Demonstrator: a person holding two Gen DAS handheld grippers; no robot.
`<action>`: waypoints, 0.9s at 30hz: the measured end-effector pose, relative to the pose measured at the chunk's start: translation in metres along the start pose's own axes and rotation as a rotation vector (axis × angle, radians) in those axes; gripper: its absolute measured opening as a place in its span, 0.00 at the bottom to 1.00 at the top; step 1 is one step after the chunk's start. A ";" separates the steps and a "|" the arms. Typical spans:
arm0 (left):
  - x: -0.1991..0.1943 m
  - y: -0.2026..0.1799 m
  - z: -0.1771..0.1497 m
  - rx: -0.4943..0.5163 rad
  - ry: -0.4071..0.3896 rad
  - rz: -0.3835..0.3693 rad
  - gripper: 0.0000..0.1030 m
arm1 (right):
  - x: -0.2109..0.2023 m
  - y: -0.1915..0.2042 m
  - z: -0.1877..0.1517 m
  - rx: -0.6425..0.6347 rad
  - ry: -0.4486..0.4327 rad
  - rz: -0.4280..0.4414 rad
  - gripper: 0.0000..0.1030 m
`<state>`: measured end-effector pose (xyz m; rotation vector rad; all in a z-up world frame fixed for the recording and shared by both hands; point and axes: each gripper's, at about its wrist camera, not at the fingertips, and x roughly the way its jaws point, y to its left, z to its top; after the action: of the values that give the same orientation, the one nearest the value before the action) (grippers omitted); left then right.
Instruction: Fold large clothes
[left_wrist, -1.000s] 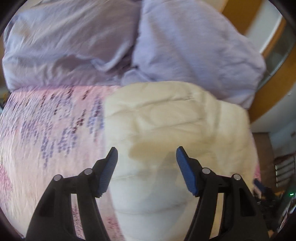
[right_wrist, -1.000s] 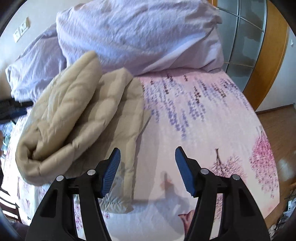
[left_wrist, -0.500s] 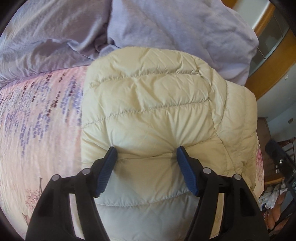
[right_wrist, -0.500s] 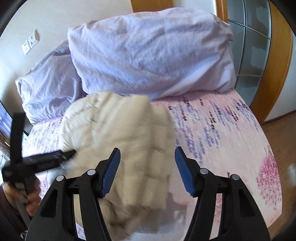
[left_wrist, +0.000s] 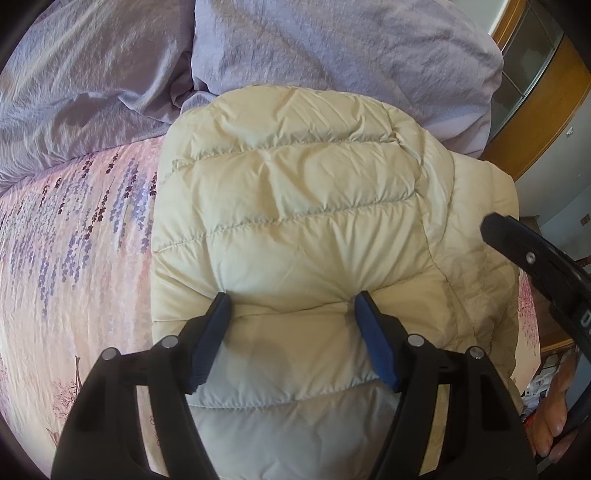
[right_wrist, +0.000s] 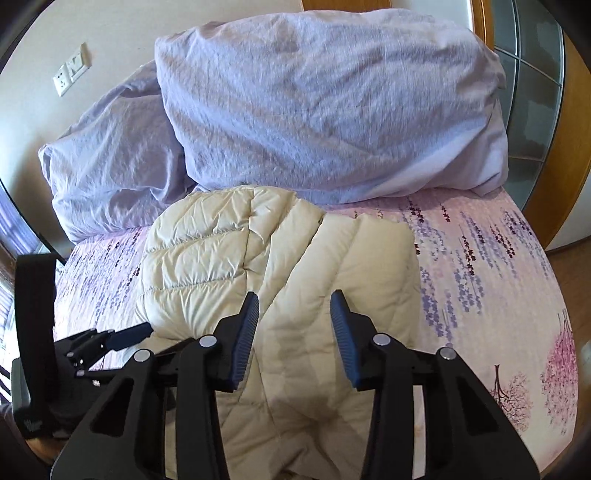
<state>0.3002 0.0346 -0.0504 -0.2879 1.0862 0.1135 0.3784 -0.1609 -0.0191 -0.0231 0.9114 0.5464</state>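
Left wrist view looks down on a cream quilted puffer jacket (left_wrist: 295, 221), folded into a thick bundle on a bed covered by a pink sheet printed with purple flower sprays (left_wrist: 74, 240). The bundle lies toward the head of the bed, its far edge touching two crumpled lavender pillows (left_wrist: 332, 48) that lean against the headboard end. The left gripper (left_wrist: 290, 301), black with blue pads, has its jaws spread wide, and both fingertips (left_wrist: 221, 301) press down into the padded top layer, denting the fabric without pinching any of it between them. At the right edge of this view a black part of the other tool reaches over the jacket, with a bare hand (left_wrist: 554, 417) below it. Right wrist view shows the same jacket (right_wrist: 229, 258) from the other side, with its folded layers stacked and the right half lower than the left. The right gripper (right_wrist: 293, 306) has its jaws wide apart above the jacket's near side, holding nothing; whether the tips touch the cloth cannot be told. A white wall socket plate (right_wrist: 72, 74) is on the wall past the pillows (right_wrist: 314, 110).
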 end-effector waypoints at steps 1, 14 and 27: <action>0.000 0.000 0.000 0.002 0.000 0.001 0.67 | 0.001 0.000 0.001 0.006 0.002 -0.001 0.41; 0.003 -0.002 0.002 0.021 0.009 -0.002 0.68 | 0.007 -0.002 0.001 0.031 -0.002 -0.018 0.41; 0.004 0.001 0.002 0.025 0.009 -0.011 0.69 | 0.015 -0.005 -0.006 0.023 0.005 -0.050 0.41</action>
<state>0.3032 0.0354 -0.0531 -0.2723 1.0938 0.0894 0.3840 -0.1598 -0.0354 -0.0266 0.9197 0.4899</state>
